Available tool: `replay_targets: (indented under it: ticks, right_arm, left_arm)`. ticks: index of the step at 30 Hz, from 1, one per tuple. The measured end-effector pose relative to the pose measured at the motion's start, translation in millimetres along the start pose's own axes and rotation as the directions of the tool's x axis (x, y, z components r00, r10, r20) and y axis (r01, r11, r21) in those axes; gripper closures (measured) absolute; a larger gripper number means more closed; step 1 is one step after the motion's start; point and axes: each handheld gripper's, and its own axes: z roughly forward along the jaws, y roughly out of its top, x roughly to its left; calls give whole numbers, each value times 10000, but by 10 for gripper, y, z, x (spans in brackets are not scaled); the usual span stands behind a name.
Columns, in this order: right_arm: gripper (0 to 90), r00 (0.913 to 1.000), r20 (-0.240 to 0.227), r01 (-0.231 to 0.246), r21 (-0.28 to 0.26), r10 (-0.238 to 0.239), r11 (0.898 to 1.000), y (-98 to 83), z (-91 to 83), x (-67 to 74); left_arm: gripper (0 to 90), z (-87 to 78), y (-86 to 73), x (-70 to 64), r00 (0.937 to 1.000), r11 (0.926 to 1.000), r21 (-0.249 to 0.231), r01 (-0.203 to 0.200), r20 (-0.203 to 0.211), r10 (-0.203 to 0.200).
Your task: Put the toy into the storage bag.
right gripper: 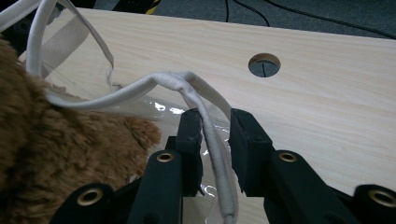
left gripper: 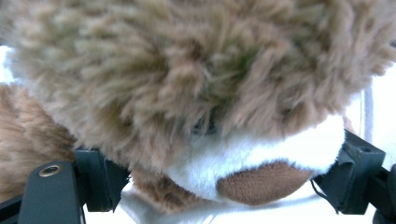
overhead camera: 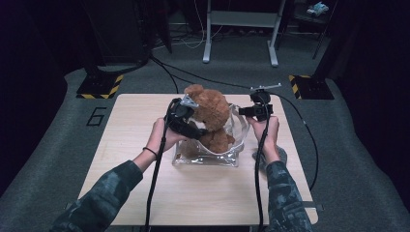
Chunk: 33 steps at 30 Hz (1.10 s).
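Note:
A brown teddy bear [overhead camera: 212, 108] sits upright in a clear plastic bag [overhead camera: 208, 158] with a white fabric rim, at the middle of the wooden table [overhead camera: 145, 193]. My left gripper [overhead camera: 187, 121] reaches in from the bear's left and is shut on its head; in the left gripper view the furry face and white muzzle [left gripper: 261, 154] are pressed between the two wide-set jaws [left gripper: 224, 184]. My right gripper [overhead camera: 251, 113] is at the bag's right edge. The white rim [right gripper: 212, 135] runs down between its jaws [right gripper: 215, 126], against the left pad, with a narrow gap to the right pad.
The table has a round cable hole [right gripper: 264, 65] beyond the bag. Black cables trail from both grippers over the table and the grey carpet. A white stand [overhead camera: 240, 29] and yellow-black striped bases [overhead camera: 99, 87] lie on the floor behind the table.

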Motion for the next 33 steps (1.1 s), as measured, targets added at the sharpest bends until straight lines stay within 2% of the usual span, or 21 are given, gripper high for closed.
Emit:
replay_targets:
  ticks: [2,3,4,5,7,10,12,13,17,19,21,24,27,29,31,32,33]
  right_arm:
    - [701,10000,2,-89,58,89,9999,-5,-22,-5]
    - [680,10000,-64,55,-98,-56,9999,-7,-25,-20]
    - [645,9999,-47,-107,-15,107,9999,-7,-45,-10]
    - [633,10000,-69,-58,-122,57,9999,-9,-62,-10]
    - [618,9999,-99,78,-206,-80,9998,-14,-96,7]
    - [615,9998,-15,187,-33,-187,9998,-19,-121,26]
    - [619,10000,33,65,78,-65,9999,-27,-126,38]
    - [629,9998,54,208,8,-208,9998,-40,-119,26]
    - [678,9995,296,87,245,-94,9997,-89,-76,3]
    - [630,9995,240,-227,306,220,9993,-107,-84,-5]
    - [591,10000,24,32,-85,-32,10000,-118,-114,-12]
    - [493,9994,-192,277,-308,-283,9991,-128,-201,69]
    - [429,9984,-273,482,-543,-498,9974,-153,-306,183]
    - [420,9965,-555,592,-645,-628,9962,-187,-362,254]
    - [398,9950,-418,878,-693,-909,9937,-229,-403,350]
    - [393,9938,-501,956,-723,-994,9928,-249,-415,391]
    - [395,9922,-594,1052,-714,-1095,9919,-263,-421,434]
  left_arm:
    - [157,-14,1,13,10000,10000,72,54,24,-54]
    - [132,-10,4,15,9999,9999,104,42,110,-43]
    - [109,-8,9,10,9999,10000,59,34,158,-35]
    - [90,-14,19,6,9998,10000,24,54,209,-54]
    - [27,-29,36,-9,9996,10000,-17,89,273,-88]
    - [8,-83,27,-24,9996,9999,-152,65,263,-61]
    - [8,-153,4,-17,9998,9995,-320,41,215,-35]
    - [11,-198,-8,-6,9998,9990,-441,38,190,-29]
    - [59,-390,-39,69,9997,9955,-922,229,-36,-234]
    - [77,-453,-51,122,9988,9944,-1025,251,-402,-294]
    - [94,-476,-73,183,9976,9944,-986,393,-525,-446]
    - [112,-474,-116,245,9932,9941,-956,510,-997,-605]
    - [137,-439,-180,306,9876,9925,-886,847,-1243,-954]
    - [142,-392,-228,348,9833,9906,-785,1117,-1356,-1216]
    - [147,-335,-269,390,9790,9872,-763,1399,-1386,-1494]
    - [147,-299,-280,404,9766,9853,-764,1531,-1410,-1627]
    - [149,-261,-286,417,9770,9865,-674,1490,-1437,-1574]
